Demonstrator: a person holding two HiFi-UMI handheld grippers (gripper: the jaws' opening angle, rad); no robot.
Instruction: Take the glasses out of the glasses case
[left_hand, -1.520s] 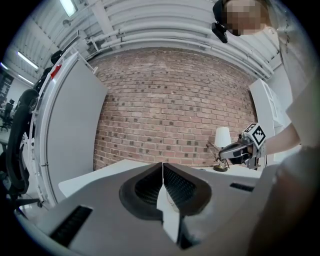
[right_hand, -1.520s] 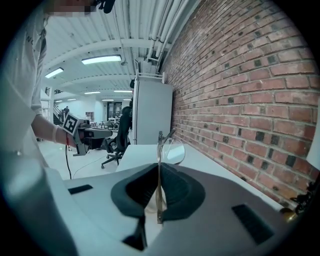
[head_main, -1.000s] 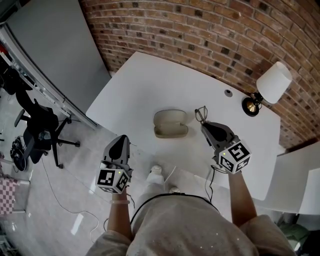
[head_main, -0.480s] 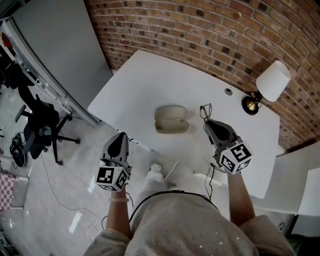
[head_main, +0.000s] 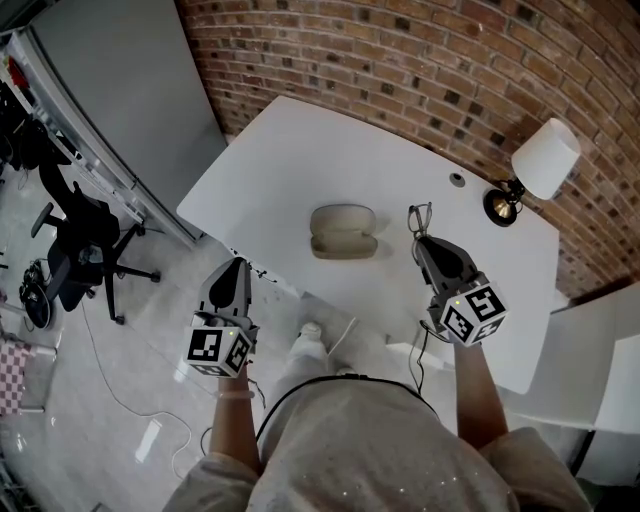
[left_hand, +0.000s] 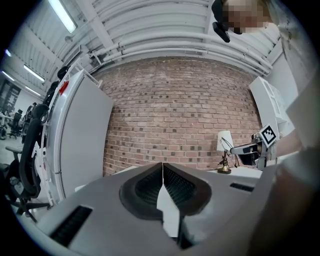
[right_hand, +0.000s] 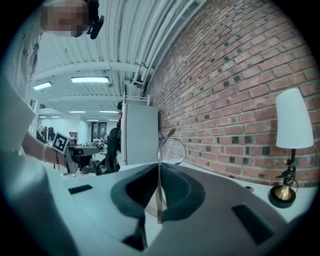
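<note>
A beige glasses case lies near the middle of the white table, and its lid looks raised. My right gripper is to the right of the case, above the table, shut on the thin-framed glasses. In the right gripper view, the glasses stick up past the right gripper, with a temple pinched between the pads. My left gripper hangs off the table's near left edge, over the floor. In the left gripper view the left gripper has its jaws together and nothing between them.
A lamp with a white shade stands at the table's back right, by a small cable hole. A brick wall runs behind the table. An office chair and a grey partition stand to the left.
My right gripper has drifted a little to the right, away from the case, with the glasses still in it. My left gripper has eased slightly left, further from the table edge.
</note>
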